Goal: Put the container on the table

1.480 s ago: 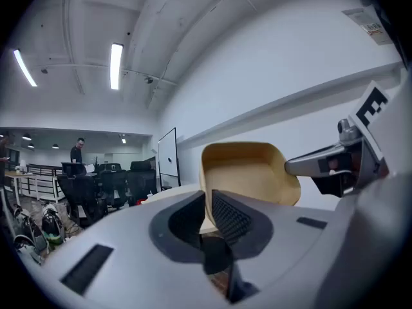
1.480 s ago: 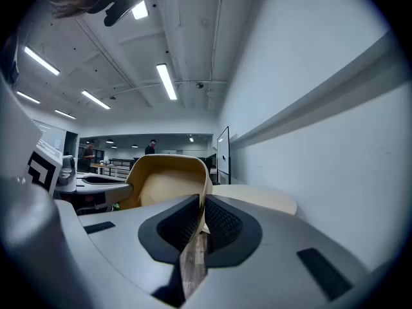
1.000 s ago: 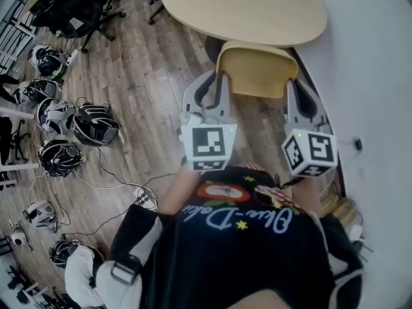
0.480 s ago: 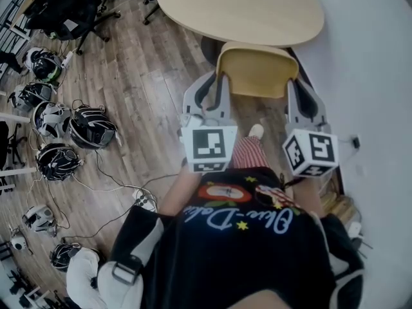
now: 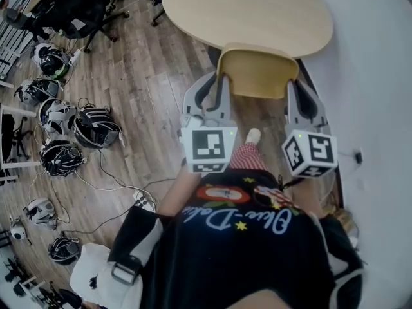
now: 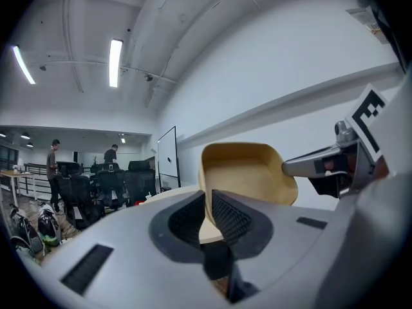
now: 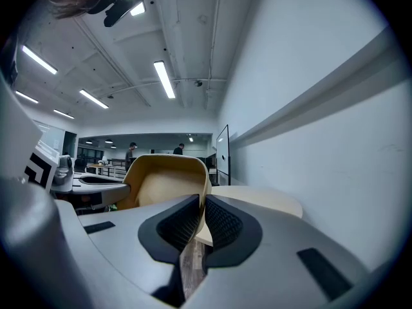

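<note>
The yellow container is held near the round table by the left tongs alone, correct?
Not alone. The right gripper view shows the right tongs shut on the container rim too; the left tongs clamp the opposite rim. It is held near the round table.

Tan container (image 5: 257,74), lt-wood table (image 5: 248,8)

The container (image 5: 257,73) looks like smooth, matt tan plastic, a little paler on its inner face. Beyond the container, the table (image 5: 248,8) has a smooth, pale wood-look top. Left of the container, the floor (image 5: 141,82) is grey-brown wood plank with a visible grain. On the container's rim, the left gripper (image 6: 209,206) and right gripper (image 7: 198,212) show matt grey plastic shells and black ribbed pads (image 6: 230,219).
</note>
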`<act>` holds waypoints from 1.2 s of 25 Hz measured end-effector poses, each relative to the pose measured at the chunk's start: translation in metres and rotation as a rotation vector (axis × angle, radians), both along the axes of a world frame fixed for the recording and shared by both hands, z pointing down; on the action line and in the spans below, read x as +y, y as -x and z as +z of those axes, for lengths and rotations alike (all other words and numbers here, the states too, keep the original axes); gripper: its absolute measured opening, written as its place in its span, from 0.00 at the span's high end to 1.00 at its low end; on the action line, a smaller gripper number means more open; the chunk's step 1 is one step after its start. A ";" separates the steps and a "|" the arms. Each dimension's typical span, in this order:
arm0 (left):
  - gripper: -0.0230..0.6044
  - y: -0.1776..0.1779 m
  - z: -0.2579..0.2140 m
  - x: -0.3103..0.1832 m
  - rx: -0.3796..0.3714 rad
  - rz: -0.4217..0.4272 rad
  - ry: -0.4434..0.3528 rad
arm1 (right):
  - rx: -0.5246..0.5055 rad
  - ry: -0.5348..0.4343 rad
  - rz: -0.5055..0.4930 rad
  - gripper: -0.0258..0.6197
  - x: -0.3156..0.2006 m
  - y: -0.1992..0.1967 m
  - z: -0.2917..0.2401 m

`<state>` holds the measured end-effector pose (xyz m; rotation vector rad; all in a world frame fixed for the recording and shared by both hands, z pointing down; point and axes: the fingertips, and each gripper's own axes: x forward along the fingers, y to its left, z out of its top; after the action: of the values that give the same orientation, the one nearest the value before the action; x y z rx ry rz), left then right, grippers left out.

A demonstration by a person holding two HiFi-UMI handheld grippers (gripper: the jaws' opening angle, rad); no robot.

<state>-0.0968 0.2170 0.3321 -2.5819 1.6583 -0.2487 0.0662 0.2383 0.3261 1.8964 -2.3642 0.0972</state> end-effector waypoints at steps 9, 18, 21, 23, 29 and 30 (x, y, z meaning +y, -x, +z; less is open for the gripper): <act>0.92 -0.017 -0.007 -0.052 -0.022 -0.059 0.001 | -0.025 -0.002 -0.062 0.91 -0.063 -0.017 -0.003; 0.92 -0.039 -0.009 -0.104 -0.045 -0.108 0.003 | -0.047 -0.003 -0.116 0.91 -0.123 -0.040 -0.002; 0.92 -0.043 -0.008 -0.117 -0.059 -0.129 0.006 | -0.060 -0.001 -0.135 0.91 -0.139 -0.043 0.001; 0.92 -0.045 -0.011 -0.124 -0.067 -0.144 0.008 | -0.071 0.001 -0.145 0.91 -0.149 -0.046 -0.001; 0.92 -0.055 -0.017 -0.142 -0.089 -0.183 0.006 | -0.081 -0.004 -0.188 0.91 -0.172 -0.055 -0.005; 0.92 -0.056 -0.019 -0.146 -0.091 -0.188 0.005 | -0.085 -0.006 -0.192 0.91 -0.177 -0.056 -0.006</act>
<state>-0.0409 0.0710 0.3133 -2.3790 1.8697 -0.3747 0.1219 0.0614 0.3201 1.6881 -2.5907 0.1570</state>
